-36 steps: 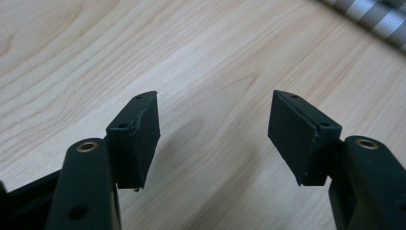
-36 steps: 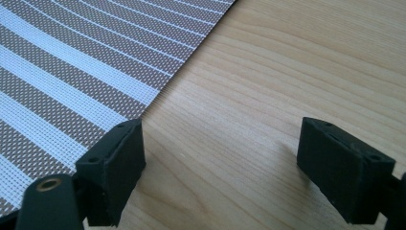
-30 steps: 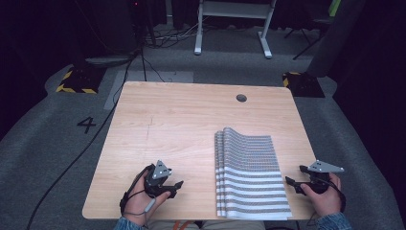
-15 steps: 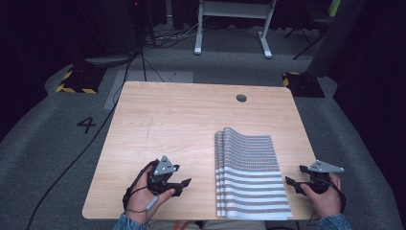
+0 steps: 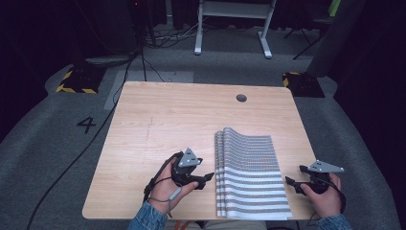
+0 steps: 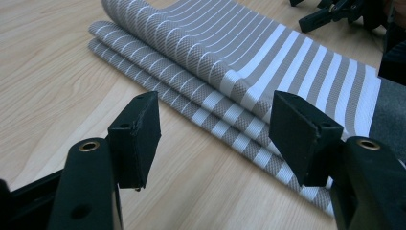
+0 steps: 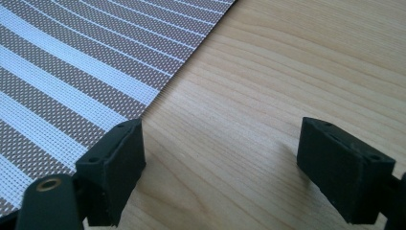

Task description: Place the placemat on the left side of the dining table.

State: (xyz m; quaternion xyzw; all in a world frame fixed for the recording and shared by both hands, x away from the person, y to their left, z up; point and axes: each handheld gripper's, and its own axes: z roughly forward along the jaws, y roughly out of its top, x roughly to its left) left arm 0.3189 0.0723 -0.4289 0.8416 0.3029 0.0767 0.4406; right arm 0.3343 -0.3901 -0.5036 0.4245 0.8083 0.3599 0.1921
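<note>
High view: left gripper (image 5: 207,178) is nearing the mat's (image 5: 251,177) folded edge, jaws spread, empty.
Right gripper (image 5: 293,183): is waiting released beside the opposite edge, ready to pinch.

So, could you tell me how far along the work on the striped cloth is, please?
Done: the cloth lies folded in layers on the table. In hand: the left gripper, open, points at its folded edge; the right gripper, open, rests at the opposite edge. Left: neither grips it yet.
</note>
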